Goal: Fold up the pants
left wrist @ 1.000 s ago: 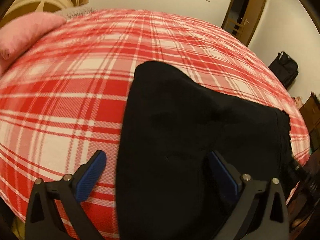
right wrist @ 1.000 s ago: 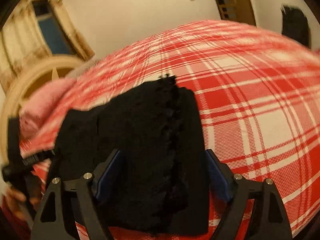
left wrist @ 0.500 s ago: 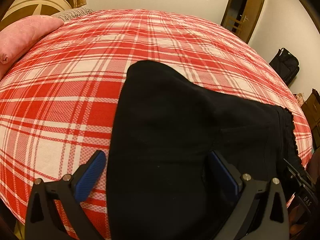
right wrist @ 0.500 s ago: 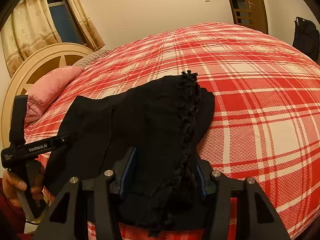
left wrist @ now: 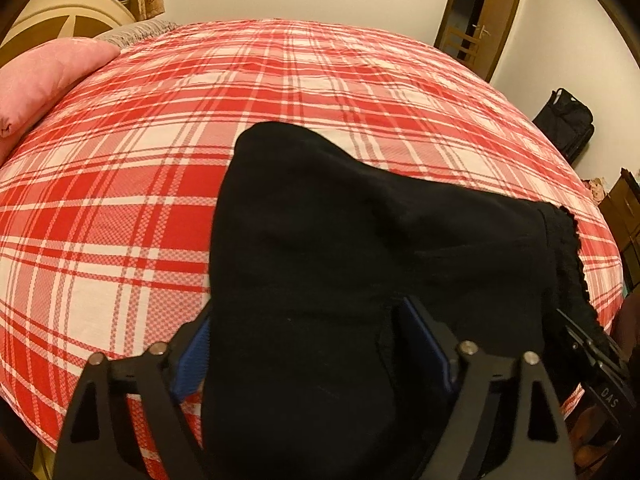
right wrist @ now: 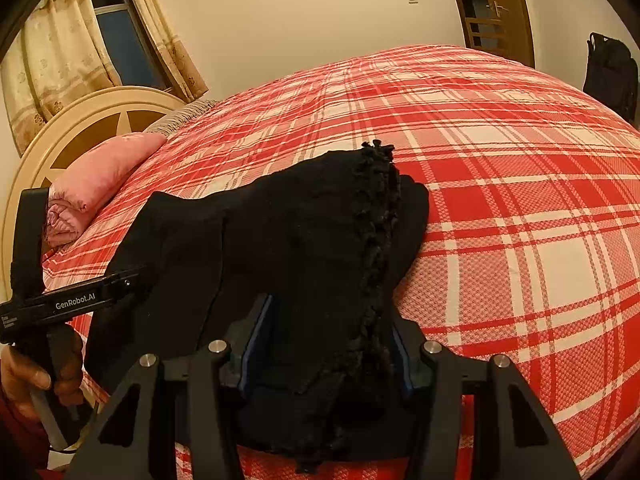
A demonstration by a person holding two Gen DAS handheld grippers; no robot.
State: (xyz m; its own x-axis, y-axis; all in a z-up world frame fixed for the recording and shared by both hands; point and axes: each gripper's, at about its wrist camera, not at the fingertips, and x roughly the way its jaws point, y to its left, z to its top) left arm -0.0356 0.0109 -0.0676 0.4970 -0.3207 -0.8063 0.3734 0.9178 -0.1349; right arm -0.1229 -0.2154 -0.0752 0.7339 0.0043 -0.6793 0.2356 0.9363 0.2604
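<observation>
Black pants (left wrist: 360, 248) lie bunched at the near edge of a red and white plaid bed (left wrist: 120, 208). My left gripper (left wrist: 310, 352) straddles their left part. Its jaws are closing, with cloth between them, and the pads do not visibly squeeze it. In the right wrist view the pants (right wrist: 300, 232) show a frilly black trim (right wrist: 376, 220). My right gripper (right wrist: 328, 348) is shut on a gathered bunch of that cloth beside the trim. A hand (right wrist: 24, 376) holds the left tool's handle (right wrist: 60, 304) at the far left.
A pink pillow (left wrist: 44, 76) and a round cream headboard (right wrist: 80, 120) stand at the bed's left end. The plaid cover stretches bare beyond the pants. A wooden door (left wrist: 480, 12) and a black bag (left wrist: 568, 120) stand by the far wall.
The right jaws narrowed and pinched the cloth by the trim. The left jaws have drawn inward over the pants in the last half second. Neither hand has shifted much.
</observation>
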